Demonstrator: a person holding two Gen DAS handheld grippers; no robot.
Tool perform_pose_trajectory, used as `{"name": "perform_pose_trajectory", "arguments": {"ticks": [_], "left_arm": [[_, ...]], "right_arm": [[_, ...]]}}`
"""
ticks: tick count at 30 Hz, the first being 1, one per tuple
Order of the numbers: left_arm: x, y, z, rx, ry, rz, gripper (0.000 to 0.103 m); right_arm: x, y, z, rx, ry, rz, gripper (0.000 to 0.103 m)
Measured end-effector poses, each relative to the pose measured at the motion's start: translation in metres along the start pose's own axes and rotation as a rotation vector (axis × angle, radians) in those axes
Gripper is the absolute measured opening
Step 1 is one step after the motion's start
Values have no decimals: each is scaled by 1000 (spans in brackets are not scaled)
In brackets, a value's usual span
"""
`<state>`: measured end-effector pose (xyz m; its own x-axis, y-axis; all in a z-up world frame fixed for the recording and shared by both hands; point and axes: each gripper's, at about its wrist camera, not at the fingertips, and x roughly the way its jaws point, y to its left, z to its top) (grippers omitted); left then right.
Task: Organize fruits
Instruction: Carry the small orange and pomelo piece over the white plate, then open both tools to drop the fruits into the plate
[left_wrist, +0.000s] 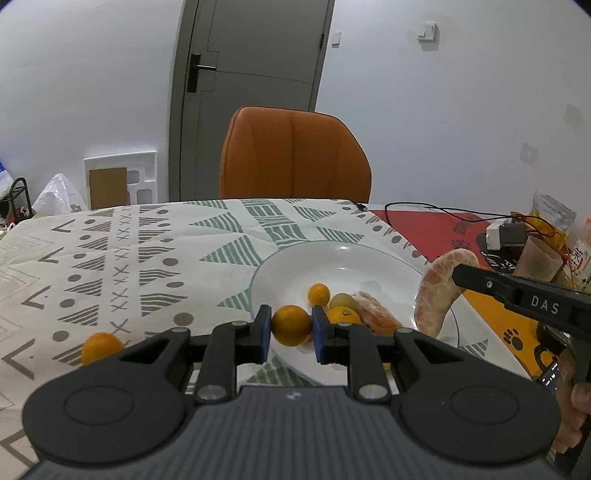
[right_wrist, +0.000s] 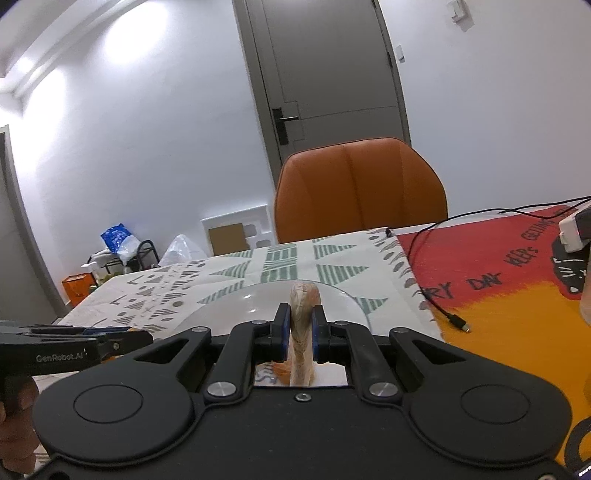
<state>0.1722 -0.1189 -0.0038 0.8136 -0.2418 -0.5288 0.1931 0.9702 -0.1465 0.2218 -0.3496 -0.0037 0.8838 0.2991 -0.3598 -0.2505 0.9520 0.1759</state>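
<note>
Left wrist view: left tongs (left_wrist: 291, 325) are pinching a small orange (left_wrist: 291, 325) right over the plate's (left_wrist: 295, 266) near rim.

Right wrist view: right tongs (right_wrist: 300, 328) pinch a peeled segment (right_wrist: 303, 310), long axis upright, above the same plate.

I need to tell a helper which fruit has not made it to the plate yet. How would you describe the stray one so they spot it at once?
Start at the patterned tablecloth and find the white plate. Look left of the plate, off its rim, for the small orange lying alone on the cloth. Every other fruit is in the plate or held in a gripper.
</note>
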Motion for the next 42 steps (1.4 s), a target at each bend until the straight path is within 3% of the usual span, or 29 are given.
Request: {"name": "perform_pose_trajectory", "arguments": {"ticks": [9, 20, 22, 29, 32, 37, 42], "left_arm": [[16, -9, 3, 9, 25, -13, 22], [17, 9, 5, -27, 43, 53, 25], [14, 13, 5, -29, 41, 67, 28], [0, 26, 2, -38, 23, 115, 55], [-6, 31, 1, -45, 15, 130, 59], [-17, 40, -2, -48, 3, 157, 70], [-29, 50, -8, -46, -9, 192, 74]], "right_arm": [[15, -8, 2, 2, 23, -18, 10], [29, -5, 3, 2, 42, -8, 15], [28, -3, 2, 8, 44, 2, 15], [24, 3, -2, 20, 51, 22, 17], [22, 9, -3, 15, 55, 27, 27], [19, 19, -5, 14, 58, 46, 35], [15, 32, -8, 6, 51, 67, 60]]}}
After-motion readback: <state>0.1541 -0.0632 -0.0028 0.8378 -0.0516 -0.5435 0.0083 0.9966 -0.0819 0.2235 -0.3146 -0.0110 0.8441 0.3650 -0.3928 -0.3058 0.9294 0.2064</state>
